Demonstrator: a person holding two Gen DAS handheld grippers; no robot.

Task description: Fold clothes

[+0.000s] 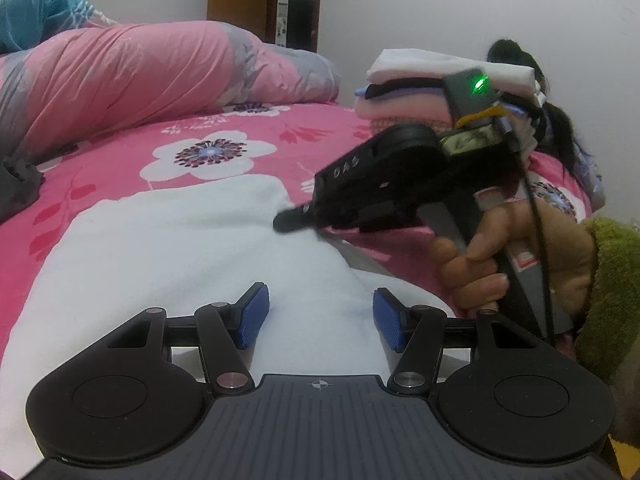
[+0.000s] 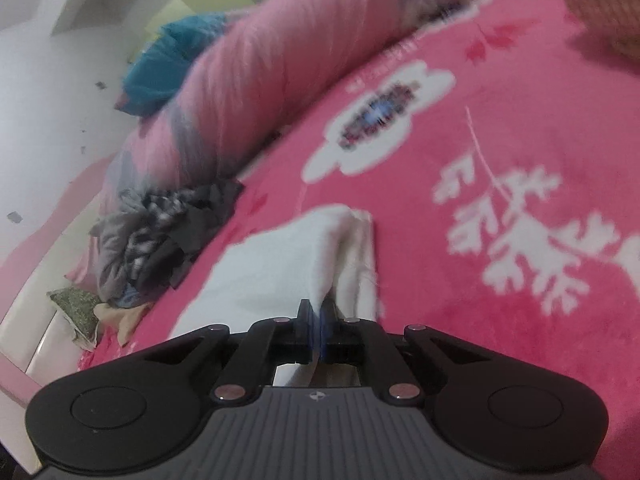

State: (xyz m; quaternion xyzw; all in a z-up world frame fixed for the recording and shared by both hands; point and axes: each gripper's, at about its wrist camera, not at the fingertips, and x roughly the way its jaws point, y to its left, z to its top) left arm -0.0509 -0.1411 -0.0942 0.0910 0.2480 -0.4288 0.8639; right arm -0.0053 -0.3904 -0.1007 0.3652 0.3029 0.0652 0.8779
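Note:
A white garment lies spread on the pink flowered bed. My left gripper is open just above the cloth, its blue pads apart and empty. My right gripper is shut on an edge of the white garment, which is lifted into a fold. The right gripper also shows in the left wrist view, with its tips at the garment's right edge, held by a hand.
A stack of folded clothes sits at the bed's far right. A rolled pink and grey quilt lies along the back. A heap of dark unfolded clothes lies at the bed's left side.

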